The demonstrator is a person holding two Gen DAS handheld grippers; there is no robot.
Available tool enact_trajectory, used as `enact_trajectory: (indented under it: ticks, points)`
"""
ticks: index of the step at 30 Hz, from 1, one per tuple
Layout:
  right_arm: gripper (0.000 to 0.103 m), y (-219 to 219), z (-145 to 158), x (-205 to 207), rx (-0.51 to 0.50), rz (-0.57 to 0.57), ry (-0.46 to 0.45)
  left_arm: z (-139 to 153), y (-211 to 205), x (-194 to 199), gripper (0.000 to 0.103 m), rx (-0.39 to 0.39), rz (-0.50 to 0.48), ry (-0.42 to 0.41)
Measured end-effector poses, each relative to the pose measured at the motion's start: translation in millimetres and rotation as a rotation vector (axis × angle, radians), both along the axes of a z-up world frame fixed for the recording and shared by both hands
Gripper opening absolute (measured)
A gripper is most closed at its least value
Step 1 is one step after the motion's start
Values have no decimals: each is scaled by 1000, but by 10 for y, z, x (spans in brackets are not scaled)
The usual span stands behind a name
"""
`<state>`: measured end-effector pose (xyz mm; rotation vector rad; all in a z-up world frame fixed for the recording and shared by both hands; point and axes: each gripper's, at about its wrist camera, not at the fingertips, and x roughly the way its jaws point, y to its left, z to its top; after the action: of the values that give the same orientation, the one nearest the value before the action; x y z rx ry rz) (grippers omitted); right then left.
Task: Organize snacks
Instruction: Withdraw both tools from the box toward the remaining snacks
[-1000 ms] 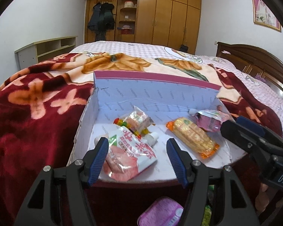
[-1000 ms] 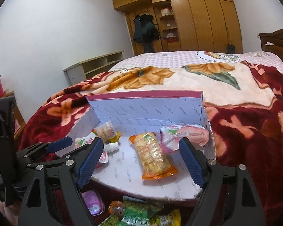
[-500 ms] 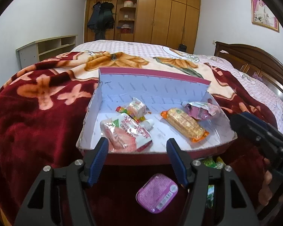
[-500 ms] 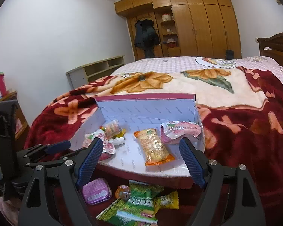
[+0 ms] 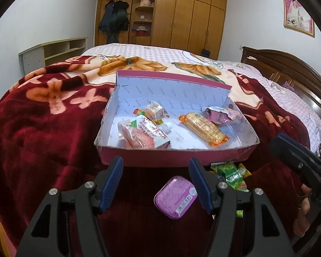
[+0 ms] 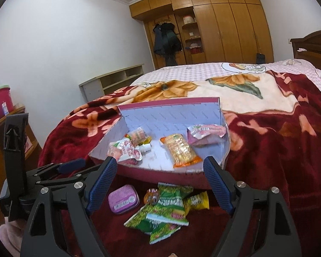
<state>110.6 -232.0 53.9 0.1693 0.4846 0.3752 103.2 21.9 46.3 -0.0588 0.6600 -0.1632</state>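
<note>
The left gripper [image 5: 156, 182] stands partly open with nothing between its blue pads, and just ahead of it, close to its right finger, a small purple tin [image 5: 176, 195] lies flat on the dark red blanket [image 5: 42, 132]. The right gripper [image 6: 160, 184] is spread wider, also empty, and below the gap between its fingers sits a loose heap of green snack packets [image 6: 164, 209] with a yellow packet [image 6: 198, 201] at its right edge and a small orange sweet [image 6: 152, 195] at its top left; the same purple tin [image 6: 123, 198] lies near this gripper's left finger, left of the heap. Just beyond both grippers stands an open cardboard box [image 5: 177, 160], dark pink outside and pale inside, its near wall low and its far wall tall. Inside it, from left to right as the left gripper sees it, lie a pink and white pouch [image 5: 143, 133] with a white spout, a small clear candy bag [image 5: 154, 111] behind that, an orange-ended cracker pack [image 5: 203, 128], and a crumpled pink packet [image 5: 221, 115] against the right wall. Farther off, the blanket gives way to a pink checked bedsheet [image 5: 152, 50], then wooden wardrobes [image 5: 182, 19].
</note>
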Motion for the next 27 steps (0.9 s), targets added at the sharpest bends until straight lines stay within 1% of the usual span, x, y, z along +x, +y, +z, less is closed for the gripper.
enact_trajectory:
  ticks: [6, 11, 15, 22, 27]
  points:
    - [85, -34, -69, -136, 8, -11, 17, -83, 30, -49, 67, -5, -5, 27]
    - [85, -86, -185, -189, 27, -22, 48, -199, -6, -57, 67, 10, -8, 61]
    - [85, -124, -273, -215, 29, -32, 72, -303, -75, -60, 67, 14, -33, 90]
    - [85, -167, -426, -259, 39, -36, 114, -449, -252, -4, 67, 75, -108, 132]
    - [85, -174, -511, -251, 30, -46, 132, -562, -351, 45, 67, 119, -133, 154]
